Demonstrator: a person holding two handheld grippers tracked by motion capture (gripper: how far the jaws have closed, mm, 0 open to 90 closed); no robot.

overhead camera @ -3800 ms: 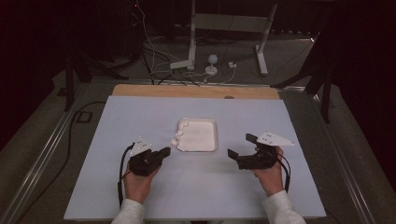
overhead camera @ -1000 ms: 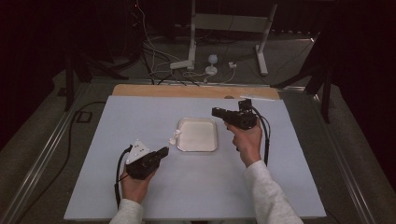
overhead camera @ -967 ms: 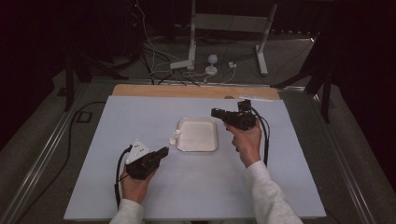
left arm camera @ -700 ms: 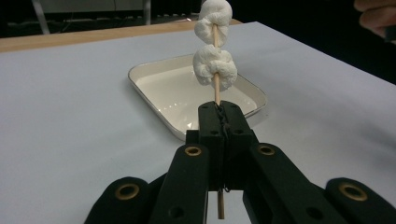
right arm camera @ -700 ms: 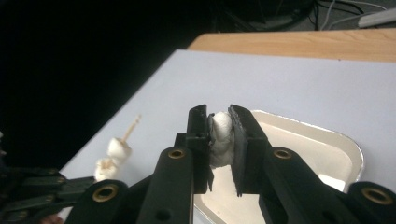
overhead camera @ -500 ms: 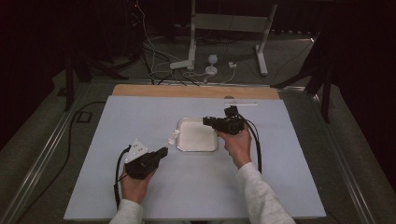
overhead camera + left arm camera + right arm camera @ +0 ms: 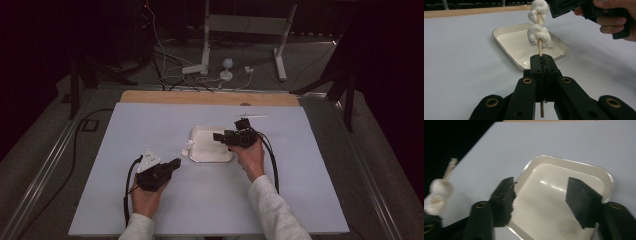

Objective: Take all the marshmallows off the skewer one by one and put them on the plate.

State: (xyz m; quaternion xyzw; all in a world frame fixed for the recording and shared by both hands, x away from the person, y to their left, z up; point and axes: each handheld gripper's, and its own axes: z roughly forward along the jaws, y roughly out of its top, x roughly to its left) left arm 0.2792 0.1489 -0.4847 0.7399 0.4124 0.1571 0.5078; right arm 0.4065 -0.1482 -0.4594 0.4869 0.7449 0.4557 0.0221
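1. Right gripper [image 7: 219, 136] is being held over the near right part of the white tray [image 7: 196, 150], its jaws having just been opening and now standing apart with nothing between them; the tray floor [image 7: 554, 202] is being seen through the gap.
2. Left gripper [image 7: 541, 58] is being kept pinched on a wooden skewer [image 7: 539, 48], near the tray's left edge.
3. Two marshmallows [image 7: 538, 35] are being carried on that skewer, whose long axis is being pointed up and toward the tray.
4. From the right gripper, the marshmallows [image 7: 436, 195] are lying off to its left, so the right hand [image 7: 250, 157] is judged the nearer free one to reach them.
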